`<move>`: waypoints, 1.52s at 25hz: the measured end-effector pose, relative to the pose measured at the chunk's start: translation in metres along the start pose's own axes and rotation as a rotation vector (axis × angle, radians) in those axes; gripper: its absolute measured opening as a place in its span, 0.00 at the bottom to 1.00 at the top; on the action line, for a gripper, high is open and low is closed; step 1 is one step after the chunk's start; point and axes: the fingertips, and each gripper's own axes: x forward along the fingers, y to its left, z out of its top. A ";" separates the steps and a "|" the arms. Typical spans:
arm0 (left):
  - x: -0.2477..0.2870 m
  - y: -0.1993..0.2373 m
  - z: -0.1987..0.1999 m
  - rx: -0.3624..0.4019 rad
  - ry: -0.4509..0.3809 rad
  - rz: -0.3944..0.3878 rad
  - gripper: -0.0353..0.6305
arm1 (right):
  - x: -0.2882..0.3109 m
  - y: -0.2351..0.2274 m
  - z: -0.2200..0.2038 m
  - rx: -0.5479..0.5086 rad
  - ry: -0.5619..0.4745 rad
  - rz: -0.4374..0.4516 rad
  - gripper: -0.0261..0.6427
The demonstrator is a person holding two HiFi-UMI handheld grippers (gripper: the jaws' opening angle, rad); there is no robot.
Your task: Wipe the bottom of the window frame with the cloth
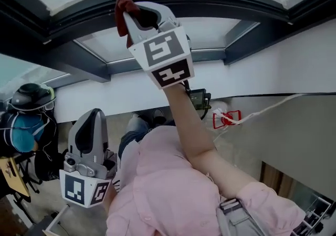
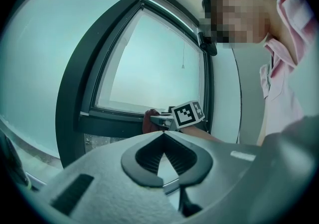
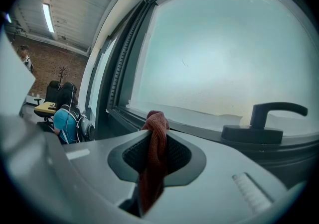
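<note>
To the right of my right gripper [image 3: 155,129] the window handle [image 3: 263,122] juts up from the frame's bottom rail [image 3: 122,116], blocking that way; leftward the rail lies open up to the upright post [image 3: 124,58].

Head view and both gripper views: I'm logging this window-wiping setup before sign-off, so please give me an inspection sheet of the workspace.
Surface: dark window frame under frosted glass, with a window handle; no dirt can be made out.
Job's things: red cloth, bunched, its tip at the frame's bottom rail; contact unclear.
Clutter: nothing seen.
Grippers: right gripper shut on the cloth, up at the frame; left gripper shut, empty, low.
Cables: white cable along the wall below.
Surroundings: seated person with a backpack, brick wall, ceiling light.
</note>
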 end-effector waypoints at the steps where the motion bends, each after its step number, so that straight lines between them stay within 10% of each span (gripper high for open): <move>1: 0.002 -0.001 -0.001 0.000 0.005 -0.007 0.05 | 0.000 -0.001 -0.001 0.002 0.001 -0.002 0.12; 38: 0.035 -0.034 -0.008 0.004 0.030 -0.088 0.05 | -0.052 -0.075 -0.019 0.073 -0.007 -0.118 0.12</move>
